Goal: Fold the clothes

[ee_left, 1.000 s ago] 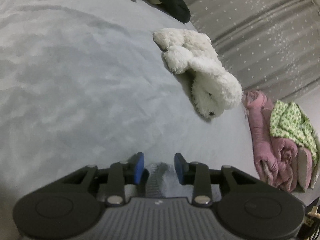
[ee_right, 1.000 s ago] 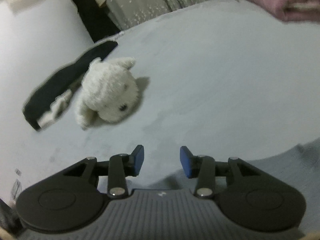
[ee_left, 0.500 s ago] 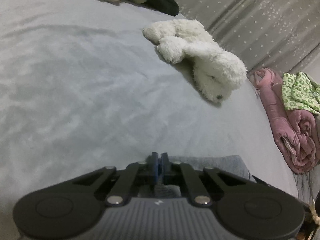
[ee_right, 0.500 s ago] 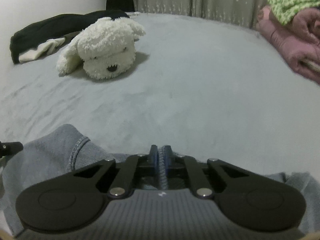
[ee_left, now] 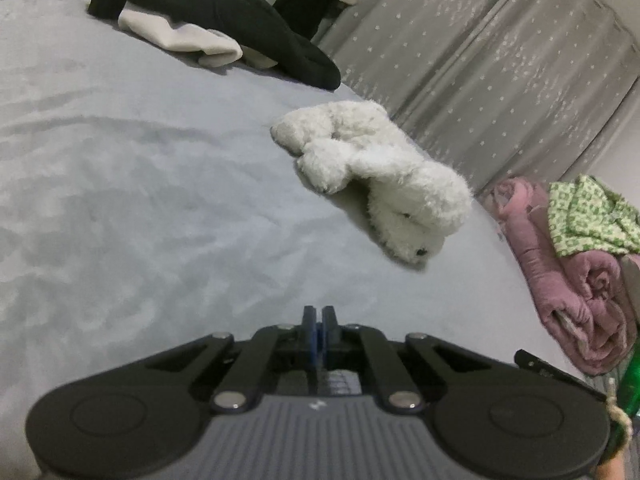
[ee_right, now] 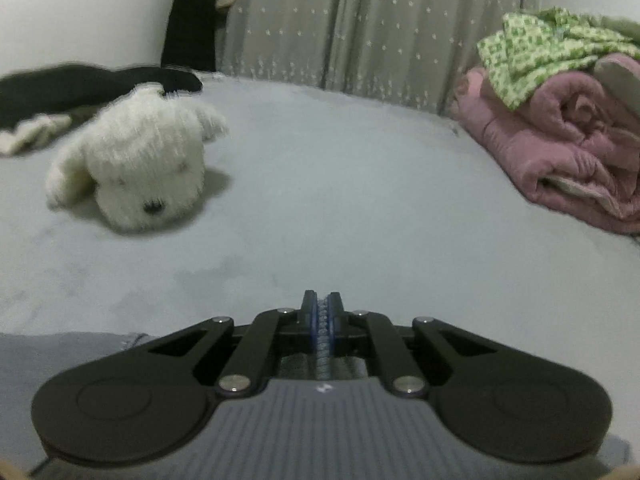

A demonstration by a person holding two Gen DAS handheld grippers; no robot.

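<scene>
In the left wrist view the bed (ee_left: 120,208) is covered with a soft, pale grey sheet, faintly rumpled into shallow ripples. A fluffy white plush dog (ee_left: 372,172) lies on its side near the far edge, its pile shaggy and its dark nose turned toward the camera. Behind it sprawls a matte black garment (ee_left: 224,12) with a cream garment (ee_left: 180,38) tucked against it, and a grey curtain (ee_left: 500,64) sprinkled with small pale dots hangs in long folds. At the right a quilted pink blanket (ee_left: 568,292) is rolled thick, with a green-and-white patterned cloth (ee_left: 588,216) on top. The left claw (ee_left: 318,334) is fully closed, its blue pads pressed together; a sliver of ribbed fabric shows just behind them (whether it is pinched, I cannot tell). In the right wrist view the same plush dog (ee_right: 140,164) lies left of centre, blurred, and the pink blanket (ee_right: 560,152) bulks at the right. The right claw (ee_right: 322,318) is clamped on a ribbed knit edge of the grey-blue sweater (ee_right: 52,356), which lies on the bed at the near edge, under and beside the claw, its surface finely knitted.
</scene>
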